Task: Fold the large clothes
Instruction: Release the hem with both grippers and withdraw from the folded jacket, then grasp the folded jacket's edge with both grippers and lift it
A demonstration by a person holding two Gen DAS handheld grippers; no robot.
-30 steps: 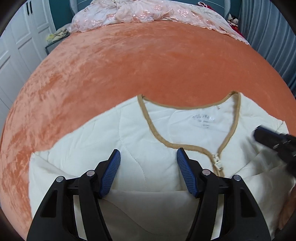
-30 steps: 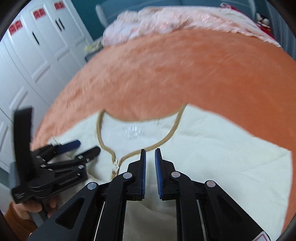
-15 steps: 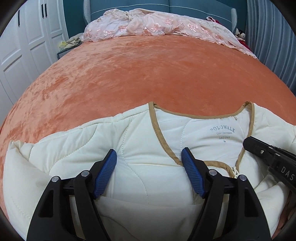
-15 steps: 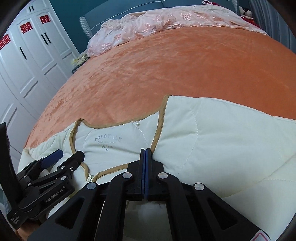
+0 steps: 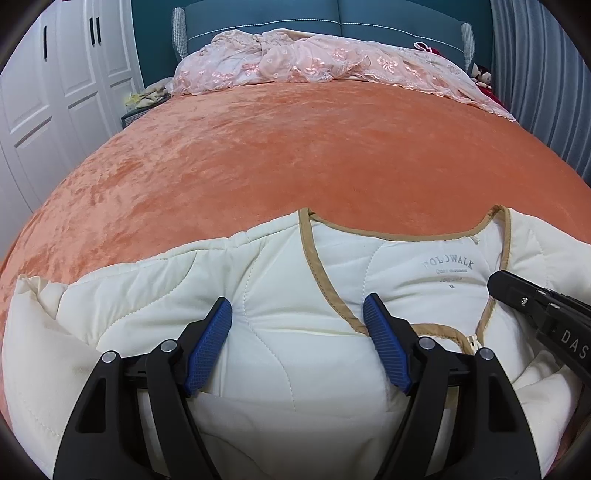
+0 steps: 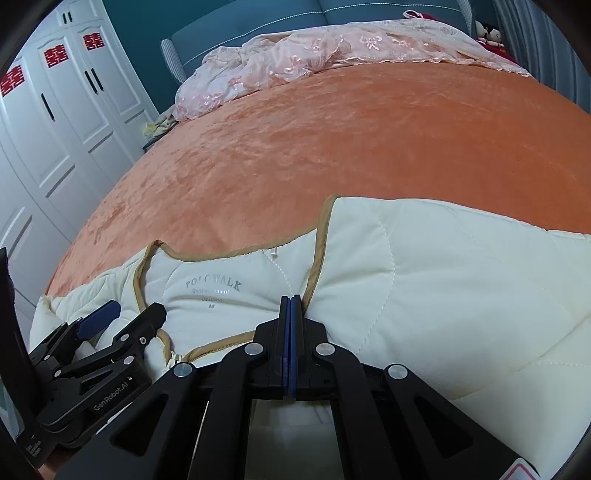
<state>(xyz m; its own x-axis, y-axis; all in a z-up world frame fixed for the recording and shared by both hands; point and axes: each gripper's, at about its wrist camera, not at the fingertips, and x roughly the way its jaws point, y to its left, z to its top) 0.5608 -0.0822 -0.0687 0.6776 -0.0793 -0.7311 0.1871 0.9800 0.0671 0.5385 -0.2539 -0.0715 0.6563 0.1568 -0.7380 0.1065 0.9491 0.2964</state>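
Beyond the jacket point(image 5: 295, 350), the orange bed point(image 5: 295, 147) lies open up to the pink lace cover point(image 5: 314, 62); wardrobes point(image 6: 55, 129) bound its left side.

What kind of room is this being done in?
Almost certainly a bedroom in a home. A wide bed under an orange bedspread fills the view, with a teal padded headboard behind it and white wardrobe doors along the wall.

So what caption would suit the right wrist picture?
Right gripper pinched shut at the tan-trimmed neckline of a cream quilted jacket on an orange bedspread.
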